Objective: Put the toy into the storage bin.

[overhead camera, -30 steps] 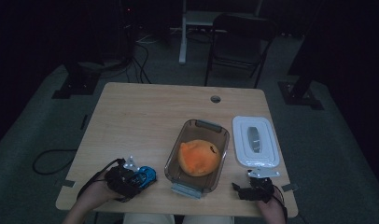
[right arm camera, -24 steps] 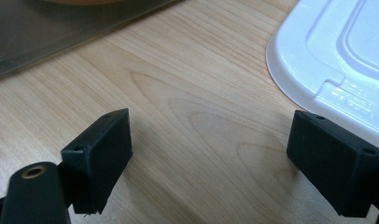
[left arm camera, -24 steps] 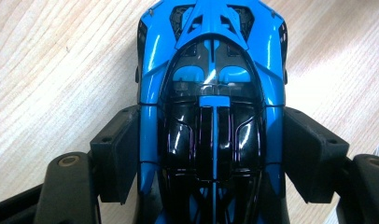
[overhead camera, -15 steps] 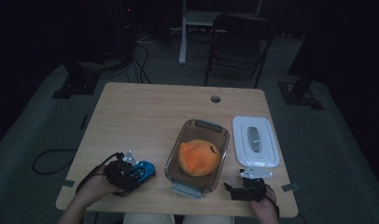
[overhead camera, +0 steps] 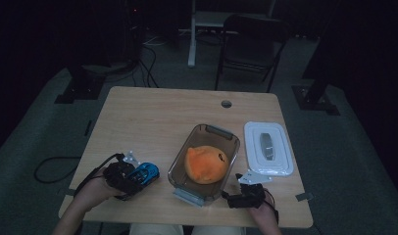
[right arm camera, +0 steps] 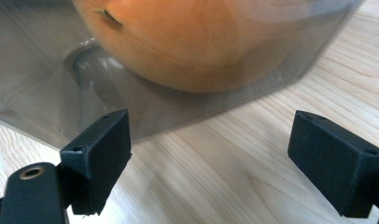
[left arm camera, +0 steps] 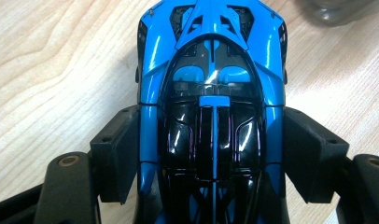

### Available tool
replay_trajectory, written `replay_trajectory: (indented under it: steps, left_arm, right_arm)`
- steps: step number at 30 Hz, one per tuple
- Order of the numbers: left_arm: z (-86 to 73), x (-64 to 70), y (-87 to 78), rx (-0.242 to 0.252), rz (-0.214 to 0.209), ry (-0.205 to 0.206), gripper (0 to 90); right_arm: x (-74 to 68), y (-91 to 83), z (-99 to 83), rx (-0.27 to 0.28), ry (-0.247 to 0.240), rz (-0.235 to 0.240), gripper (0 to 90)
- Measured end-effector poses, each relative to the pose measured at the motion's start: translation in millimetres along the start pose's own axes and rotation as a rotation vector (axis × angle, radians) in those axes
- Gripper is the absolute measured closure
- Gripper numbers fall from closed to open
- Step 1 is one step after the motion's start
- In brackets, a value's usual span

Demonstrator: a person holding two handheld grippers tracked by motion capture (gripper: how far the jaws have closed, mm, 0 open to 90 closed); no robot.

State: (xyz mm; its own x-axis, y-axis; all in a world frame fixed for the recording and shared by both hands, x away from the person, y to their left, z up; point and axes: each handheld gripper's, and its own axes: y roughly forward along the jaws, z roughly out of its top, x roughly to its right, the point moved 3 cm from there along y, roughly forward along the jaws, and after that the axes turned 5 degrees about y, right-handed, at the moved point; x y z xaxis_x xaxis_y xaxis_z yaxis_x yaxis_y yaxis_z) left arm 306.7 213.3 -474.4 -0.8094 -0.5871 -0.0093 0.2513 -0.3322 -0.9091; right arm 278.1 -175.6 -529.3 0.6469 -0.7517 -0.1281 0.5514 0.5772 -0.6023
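On the wooden table [overhead camera: 153, 117], the left gripper [left arm camera: 211, 154] clamps the blue toy car [left arm camera: 211, 93], the right gripper [right arm camera: 211, 154] gapes empty beside the clear container [overhead camera: 199, 139], and that glossy car could slip loose.

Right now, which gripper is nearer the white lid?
Right. The right gripper sits just in front of the white lid, at the container's near corner. The left gripper holds the blue toy car, beyond the container.

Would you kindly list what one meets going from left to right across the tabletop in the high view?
Left tool closed on the blue toy car → clear container holding the orange plush toy → right tool, open near the container's front corner → white lid lying flat on the wooden table.
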Motion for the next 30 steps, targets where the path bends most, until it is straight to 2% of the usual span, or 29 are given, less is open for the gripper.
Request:
replay_trajectory:
  steps: [5, 11, 15, 20, 22, 26, 30]
  left_arm:
    - [1.4, -5.3, -4.0, 0.006, 0.01, -0.009, 28.9]
    - [4.9, -15.5, -12.7, 0.013, 0.028, -0.028, 28.9]
    - [9.2, -23.8, -22.5, 0.026, 0.048, -0.049, 28.9]
    - [20.7, -30.7, -39.3, 0.052, 0.074, -0.076, 28.9]
    - [27.6, -30.6, -47.2, 0.066, 0.085, -0.075, 28.9]
    - [42.4, -29.1, -61.6, 0.084, 0.111, -0.053, 28.9]
    - [59.6, -27.4, -74.5, 0.112, 0.116, -0.037, 28.9]
  right_arm:
    - [-11.1, 12.5, 8.0, 0.004, -0.017, -0.006, 11.9]
    - [-25.0, 31.5, 17.0, 0.0, -0.028, -0.04, 11.8]
    - [-27.0, 37.4, 20.1, 0.003, -0.007, -0.039, 11.8]
    - [-22.8, 30.9, 18.2, 0.008, -0.023, -0.071, 11.8]
    - [-17.9, 24.5, 15.7, 0.02, -0.014, -0.08, 11.9]
    - [-7.0, 16.5, 9.1, 0.008, -0.011, -0.113, 11.9]
    - [1.8, 11.4, 2.4, -0.005, 0.004, -0.132, 11.9]
